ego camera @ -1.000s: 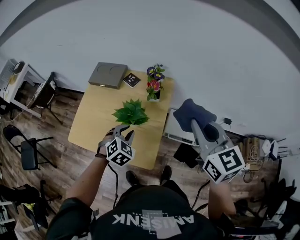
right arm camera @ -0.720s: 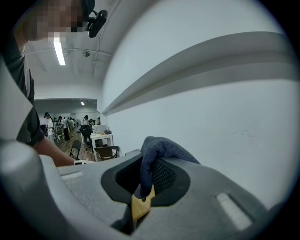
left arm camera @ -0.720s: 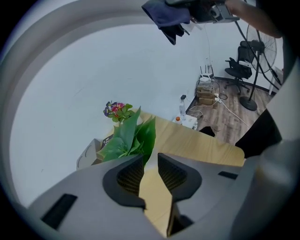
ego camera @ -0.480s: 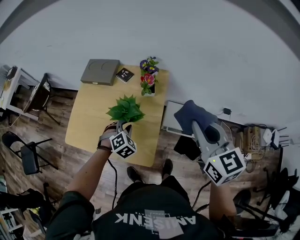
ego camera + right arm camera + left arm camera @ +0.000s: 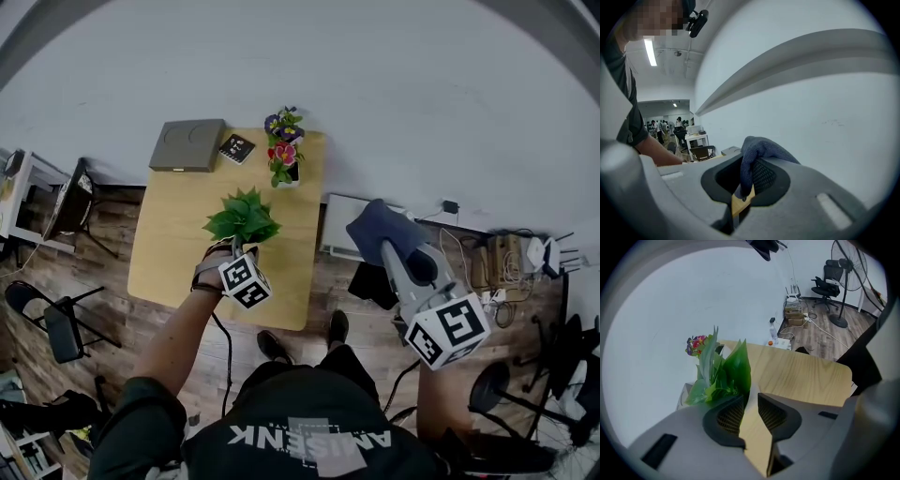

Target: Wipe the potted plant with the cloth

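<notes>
In the head view, the green leafy potted plant [image 5: 242, 217] stands near the middle of the light wooden bench [image 5: 295, 272], a little left of the frame's centre. My left gripper [image 5: 238, 251] points steeply down just below the plant in the picture, with its tips at the lowest leaves. In the left gripper view its fingers [image 5: 727, 414] are spread, and bare bench top shows in the gap between them. The leaves rise just beyond the left-hand finger, and one broad leaf overlaps its tip. I cannot tell whether either finger actually touches a leaf or the pot.

My right gripper [image 5: 386, 246] sits right of centre in the head view. It is off the bench's right edge, over the wood-plank floor [image 5: 103, 272] and well apart from the plant. Its fingers pinch the dark blue cloth [image 5: 380, 220], which bunches up over the tips. In the right gripper view the cloth comes down between the two fingers [image 5: 764, 177] and drapes over the right-hand one.

Three things sit at the far end of the bench, toward the top of the head view:
- A flat grey square box [image 5: 186, 145] is at the upper left corner.
- A small black card [image 5: 236, 147] lies just beside the box.
- A small pot of purple and red flowers [image 5: 283, 157] is at the upper right corner. The flowers also show behind the plant, at the left of the left gripper view.
</notes>
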`<action>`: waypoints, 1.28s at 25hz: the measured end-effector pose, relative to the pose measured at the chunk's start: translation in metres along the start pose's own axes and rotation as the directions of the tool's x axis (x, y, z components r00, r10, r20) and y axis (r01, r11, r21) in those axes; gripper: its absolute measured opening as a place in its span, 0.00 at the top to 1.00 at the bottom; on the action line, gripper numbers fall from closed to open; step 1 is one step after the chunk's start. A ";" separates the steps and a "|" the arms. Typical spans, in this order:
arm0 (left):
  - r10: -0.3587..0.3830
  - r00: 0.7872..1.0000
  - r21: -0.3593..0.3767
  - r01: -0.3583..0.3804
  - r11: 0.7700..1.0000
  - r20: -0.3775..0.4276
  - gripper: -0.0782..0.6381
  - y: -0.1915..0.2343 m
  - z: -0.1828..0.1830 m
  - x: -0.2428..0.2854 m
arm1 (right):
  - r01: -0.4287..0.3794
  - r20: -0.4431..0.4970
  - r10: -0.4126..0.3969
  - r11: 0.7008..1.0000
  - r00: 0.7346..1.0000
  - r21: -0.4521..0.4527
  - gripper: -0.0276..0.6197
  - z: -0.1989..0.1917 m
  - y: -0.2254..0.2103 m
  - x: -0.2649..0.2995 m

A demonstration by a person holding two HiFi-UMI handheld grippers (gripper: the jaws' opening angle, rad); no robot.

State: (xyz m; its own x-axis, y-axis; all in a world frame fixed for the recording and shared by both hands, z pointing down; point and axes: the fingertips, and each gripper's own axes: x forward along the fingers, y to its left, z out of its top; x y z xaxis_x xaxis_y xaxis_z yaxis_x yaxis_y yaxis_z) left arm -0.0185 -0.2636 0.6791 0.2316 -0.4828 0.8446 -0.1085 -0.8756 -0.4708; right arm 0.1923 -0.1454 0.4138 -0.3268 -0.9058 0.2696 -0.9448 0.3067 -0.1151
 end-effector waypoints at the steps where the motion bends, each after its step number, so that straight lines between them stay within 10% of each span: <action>1: -0.008 1.000 0.004 0.008 1.000 -0.002 0.76 -0.001 0.000 0.001 | 0.002 0.001 -0.002 1.000 1.000 0.003 0.91 -0.001 0.000 -0.001; 14: -0.108 0.994 -0.007 0.108 0.994 -0.008 0.84 0.003 0.001 0.002 | 0.041 0.019 -0.042 0.999 0.999 0.028 0.91 -0.007 0.000 -0.015; 32: -0.147 0.970 -0.147 0.177 0.973 0.194 0.87 0.019 0.002 -0.079 | 0.014 0.070 -0.014 1.000 0.997 0.001 0.91 0.012 0.035 -0.011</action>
State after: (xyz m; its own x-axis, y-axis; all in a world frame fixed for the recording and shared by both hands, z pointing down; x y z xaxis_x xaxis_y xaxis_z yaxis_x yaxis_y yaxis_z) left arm -0.0367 -0.2418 0.6032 0.4278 -0.3362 0.8390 -0.2064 -0.9401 -0.2715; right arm 0.1631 -0.1281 0.3949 -0.3115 -0.9282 0.2036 -0.9492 0.2938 -0.1128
